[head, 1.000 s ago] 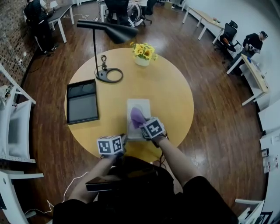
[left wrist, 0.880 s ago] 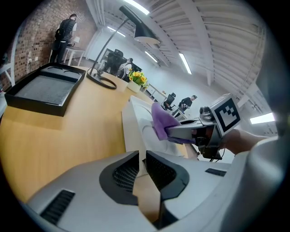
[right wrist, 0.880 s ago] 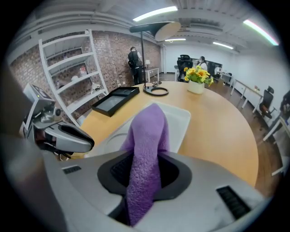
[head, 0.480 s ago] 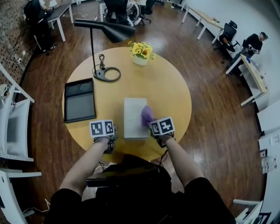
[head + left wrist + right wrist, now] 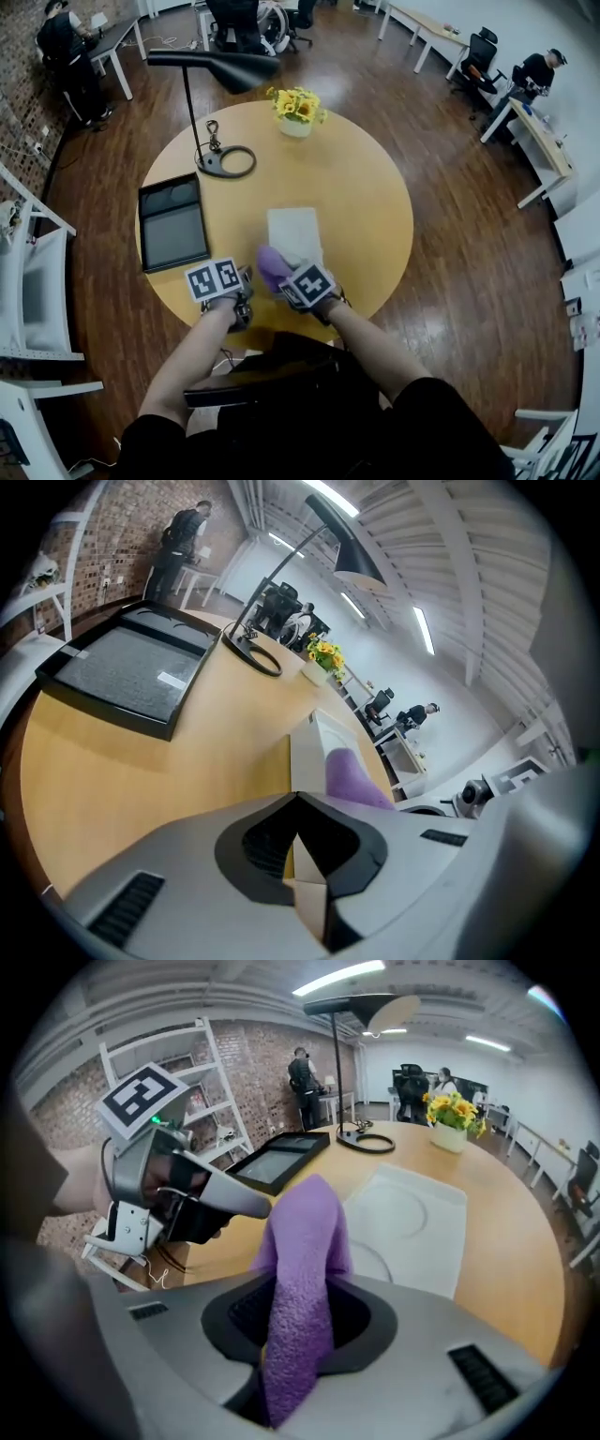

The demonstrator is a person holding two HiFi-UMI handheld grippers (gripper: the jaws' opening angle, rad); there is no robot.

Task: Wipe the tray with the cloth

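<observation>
While your right tool [image 5: 298,1321] grips the purple cloth [image 5: 272,264] at the tray's [image 5: 298,228] near corner, your left tool [image 5: 298,853] rests closed, empty, beside it.

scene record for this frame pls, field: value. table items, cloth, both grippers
table: round wooden table
target: white rectangular tray, mid-table
cloth: purple cloth, clamped in right gripper, at the tray's near left corner; contact unclear
left gripper: left gripper, jaws together, nothing held, near table edge left of the tray
other: black rectangular tray at left; black desk lamp and yellow flowers in a white pot at far side
</observation>
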